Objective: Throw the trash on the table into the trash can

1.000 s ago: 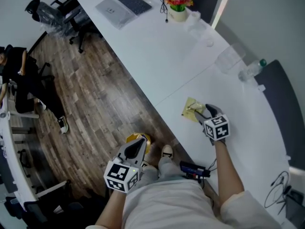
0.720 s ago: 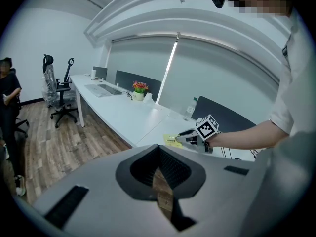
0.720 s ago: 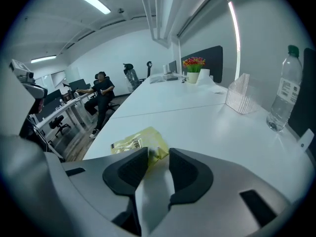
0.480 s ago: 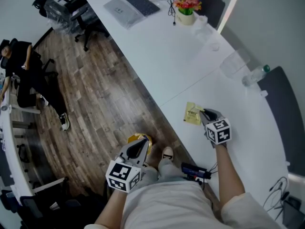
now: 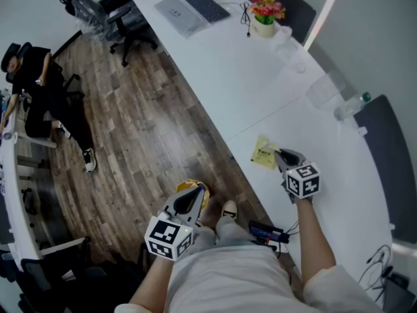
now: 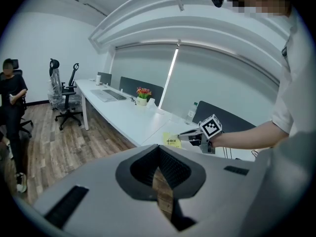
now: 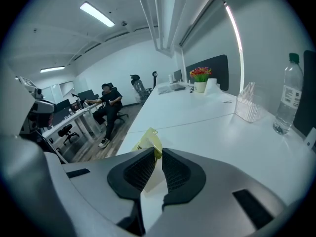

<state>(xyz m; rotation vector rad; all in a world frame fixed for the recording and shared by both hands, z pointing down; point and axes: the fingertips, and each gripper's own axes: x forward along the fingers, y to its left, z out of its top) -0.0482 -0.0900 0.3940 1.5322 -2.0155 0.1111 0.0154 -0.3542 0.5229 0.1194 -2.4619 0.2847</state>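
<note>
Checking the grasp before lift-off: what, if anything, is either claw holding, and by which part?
The right claw is closing on the near edge of the yellow wrapper, which lies between its jaws. The left claw holds nothing.

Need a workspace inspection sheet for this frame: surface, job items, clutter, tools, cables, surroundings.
Surface: long white table, mostly bare.
Job's things: yellow wrapper near the table's front edge; no trash can clearly seen. A yellowish thing sits on the floor, partly hidden by the left tool.
Clutter: laptop, flower pot, clear holder, water bottle.
Grippers: right tool closing, wrapper between its jaws; left tool shut, empty, off the table.
Cables: one beside the flower pot; a bundle at the table's near right end.
Surroundings: wood floor, office chairs, seated person.
</note>
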